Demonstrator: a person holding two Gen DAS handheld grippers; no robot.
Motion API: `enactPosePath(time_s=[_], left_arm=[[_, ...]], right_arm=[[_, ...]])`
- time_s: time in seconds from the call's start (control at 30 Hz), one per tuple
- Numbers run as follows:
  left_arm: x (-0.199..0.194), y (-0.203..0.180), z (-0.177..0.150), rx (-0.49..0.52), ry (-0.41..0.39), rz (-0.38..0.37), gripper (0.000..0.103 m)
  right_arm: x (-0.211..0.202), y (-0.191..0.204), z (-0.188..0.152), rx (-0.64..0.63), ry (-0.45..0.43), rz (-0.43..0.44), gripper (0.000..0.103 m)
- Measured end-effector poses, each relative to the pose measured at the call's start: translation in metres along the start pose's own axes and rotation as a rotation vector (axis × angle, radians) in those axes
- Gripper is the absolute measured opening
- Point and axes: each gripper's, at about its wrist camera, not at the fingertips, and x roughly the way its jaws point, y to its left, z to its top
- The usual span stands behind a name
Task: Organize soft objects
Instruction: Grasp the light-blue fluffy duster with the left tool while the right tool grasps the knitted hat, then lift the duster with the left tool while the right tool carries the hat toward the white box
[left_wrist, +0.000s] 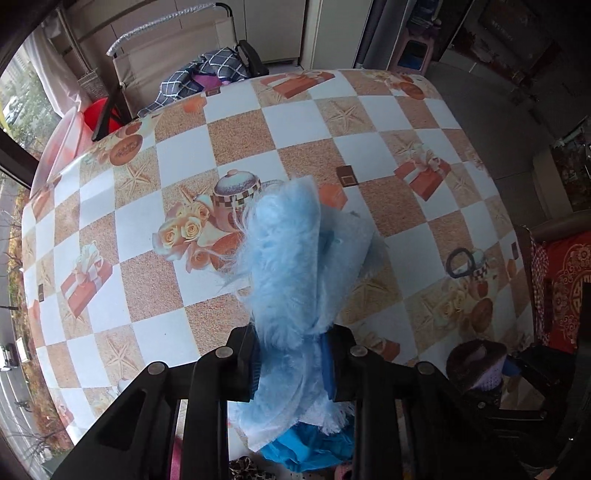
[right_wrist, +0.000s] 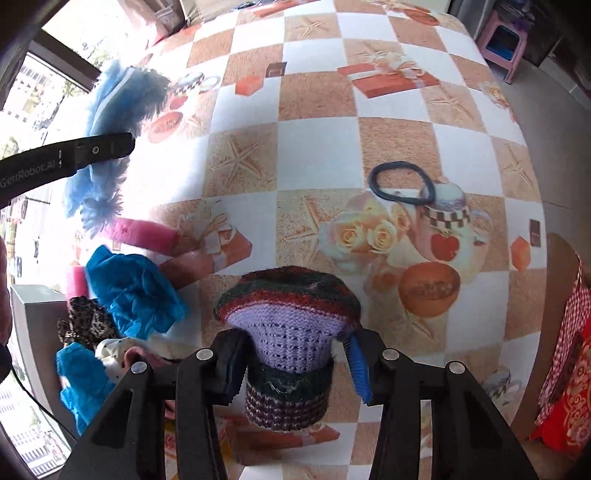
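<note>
My left gripper (left_wrist: 291, 363) is shut on a fluffy light blue cloth (left_wrist: 284, 254) and holds it above the checked tablecloth (left_wrist: 177, 280); the same cloth (right_wrist: 107, 107) and the left gripper's finger (right_wrist: 92, 151) show at the far left of the right wrist view. My right gripper (right_wrist: 291, 365) is shut on a knitted piece (right_wrist: 288, 332) with a lilac middle and dark red-green bands, held over the table's near edge. It also shows in the left wrist view (left_wrist: 476, 365). A black hair band (right_wrist: 402, 182) lies flat on the table to the right.
A heap of soft things lies at the table's near left: crumpled blue plastic (right_wrist: 133, 291), a pink roll (right_wrist: 144, 234), a leopard-print scrunchie (right_wrist: 83, 321), a white dotted piece (right_wrist: 118, 350). A chair with checked fabric (left_wrist: 207, 74) stands beyond the far edge.
</note>
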Motion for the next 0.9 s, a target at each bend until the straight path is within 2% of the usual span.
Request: enactPosePath(time_s=[0.07,0.33,0.53,0.9], left_arm=[[-0.008,-0.012,-0.002,0.030,-0.018,-0.022,0.028],[-0.063,-0.089,-0.045,0.151,-0.054,-0.100,0.028],[-0.094,-0.126,-0.080,0.210,-0.061,-0.171,0.028],[-0.140,-0.184,-0.140,0.355,-0.072,-0.307,0.028]], right_arm=[[-0.008,-0.010,-0.002,0.032,-0.012,0.016,0.048],[-0.048,-0.033,-0.040,0.122,-0.056,0.010,0.048],[-0.069,-0.034,-0.074,0.189,-0.066,0.010,0.048],[-0.100,-0.054,-0.148,0.303,-0.078,-0.053,0.048]])
